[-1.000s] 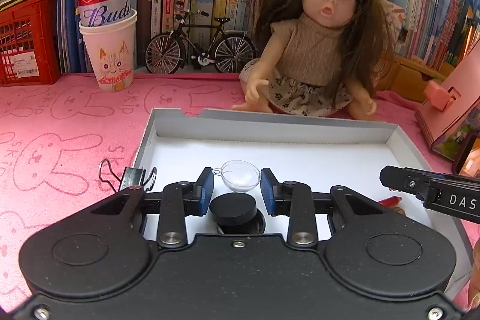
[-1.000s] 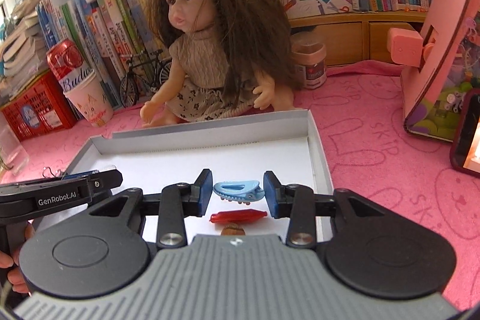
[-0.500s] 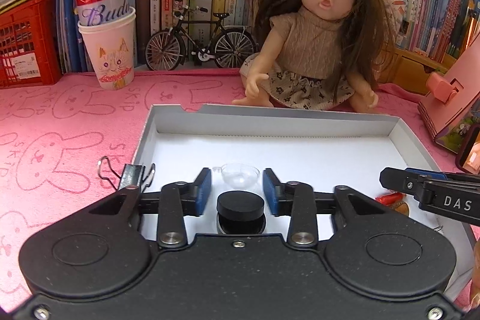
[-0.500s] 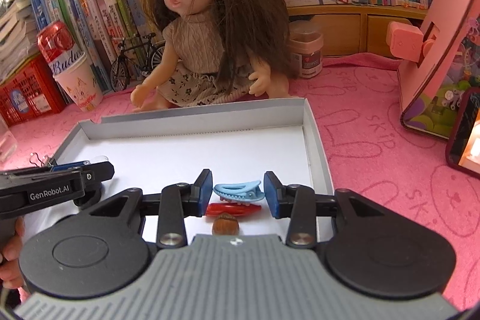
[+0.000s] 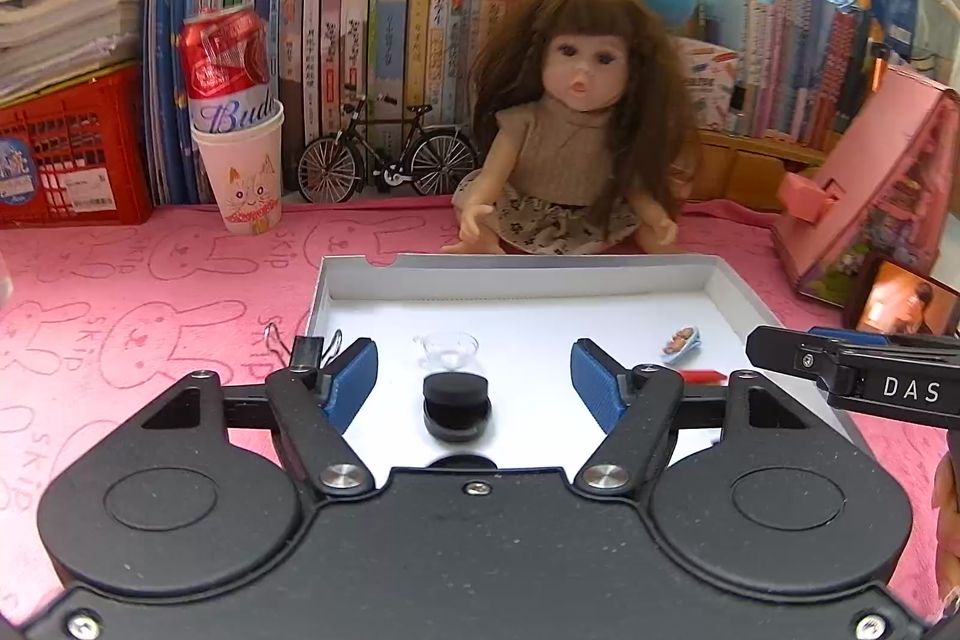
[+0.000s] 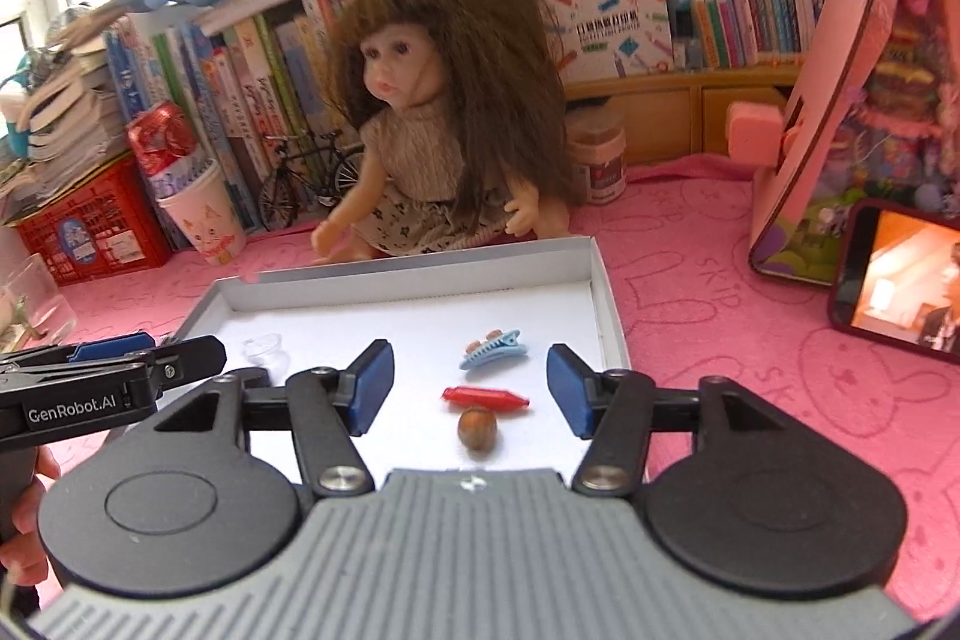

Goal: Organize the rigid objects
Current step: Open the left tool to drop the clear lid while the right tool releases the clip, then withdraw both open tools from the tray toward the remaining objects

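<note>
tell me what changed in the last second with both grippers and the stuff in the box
Both the left gripper and the right gripper opened wide and pulled back. The right let go of the light-blue plastic hair clip. The black round puck, clear plastic cup and white shallow box stayed put.

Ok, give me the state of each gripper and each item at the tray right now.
left gripper: open, holding nothing
right gripper: open, holding nothing
white tray: lidless, flat on pink cloth
black round container: in tray, lid seated askew
clear glass cup: in tray, upright
blue hair clip: in tray, lying free
red crayon-shaped piece: in tray, lying flat
hazelnut: in tray, touching red piece
binder clip: outside tray's left wall
</note>
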`<state>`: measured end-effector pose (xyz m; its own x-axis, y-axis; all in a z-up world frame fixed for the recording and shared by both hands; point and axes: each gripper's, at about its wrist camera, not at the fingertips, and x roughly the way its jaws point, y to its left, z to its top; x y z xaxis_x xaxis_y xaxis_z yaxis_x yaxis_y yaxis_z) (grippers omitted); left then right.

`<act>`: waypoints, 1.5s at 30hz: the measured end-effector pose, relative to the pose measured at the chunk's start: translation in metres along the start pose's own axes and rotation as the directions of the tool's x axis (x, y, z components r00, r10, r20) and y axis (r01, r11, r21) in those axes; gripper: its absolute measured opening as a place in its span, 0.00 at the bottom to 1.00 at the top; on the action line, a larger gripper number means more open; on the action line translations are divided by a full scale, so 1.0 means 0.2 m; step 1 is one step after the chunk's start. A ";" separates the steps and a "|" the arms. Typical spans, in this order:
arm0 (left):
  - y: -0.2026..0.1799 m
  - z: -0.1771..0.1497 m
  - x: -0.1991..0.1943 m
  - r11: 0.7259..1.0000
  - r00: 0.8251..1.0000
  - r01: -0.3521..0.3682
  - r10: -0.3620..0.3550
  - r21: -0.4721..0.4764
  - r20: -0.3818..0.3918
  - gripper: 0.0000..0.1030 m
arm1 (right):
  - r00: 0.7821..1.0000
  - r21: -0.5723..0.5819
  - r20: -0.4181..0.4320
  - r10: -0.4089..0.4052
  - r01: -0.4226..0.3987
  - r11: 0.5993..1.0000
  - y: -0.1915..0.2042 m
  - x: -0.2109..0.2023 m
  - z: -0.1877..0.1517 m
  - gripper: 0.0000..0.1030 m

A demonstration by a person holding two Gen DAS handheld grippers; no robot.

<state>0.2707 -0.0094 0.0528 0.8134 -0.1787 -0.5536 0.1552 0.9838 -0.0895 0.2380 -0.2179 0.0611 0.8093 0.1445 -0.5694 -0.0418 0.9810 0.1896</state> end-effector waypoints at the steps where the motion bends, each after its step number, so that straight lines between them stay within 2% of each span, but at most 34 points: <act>1: -0.01 -0.01 -0.03 1.000 1.000 0.001 -0.001 0.004 0.006 0.68 | 1.000 -0.011 0.008 -0.002 0.002 1.000 0.01 -0.03 -0.01 0.72; 12: -0.08 -0.12 -0.36 0.999 0.998 0.036 -0.038 0.041 0.049 0.70 | 0.998 -0.090 0.058 0.003 0.002 0.996 0.10 -0.29 -0.10 0.79; 22: -0.14 -0.26 -0.58 0.993 0.994 0.076 -0.083 0.092 0.070 0.70 | 0.996 -0.119 0.079 0.052 -0.042 0.992 0.13 -0.47 -0.20 0.83; 30: -0.12 -0.47 -0.70 0.990 0.992 0.114 -0.118 0.087 0.041 0.70 | 0.994 -0.115 0.055 0.095 -0.088 0.989 0.10 -0.56 -0.36 0.83; 37: -0.12 -0.68 -0.80 0.984 0.990 0.136 -0.139 0.114 0.018 0.70 | 0.992 -0.175 0.045 0.120 -0.110 0.978 0.08 -0.64 -0.56 0.84; 44: -0.12 -0.85 -0.91 0.960 0.972 0.233 -0.230 0.152 -0.041 0.62 | 0.984 -0.283 0.024 0.178 -0.165 0.945 0.09 -0.77 -0.72 0.85; 45: -0.12 -0.86 -0.92 0.956 0.969 0.248 -0.243 0.155 -0.049 0.57 | 0.981 -0.296 0.017 0.192 -0.178 0.938 0.09 -0.78 -0.73 0.85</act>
<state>0.0212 0.0011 0.0137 0.7229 -0.4115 -0.5551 0.4369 0.8946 -0.0942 0.0254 -0.2038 0.0358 0.7958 0.3279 -0.5090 -0.3571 0.9331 0.0427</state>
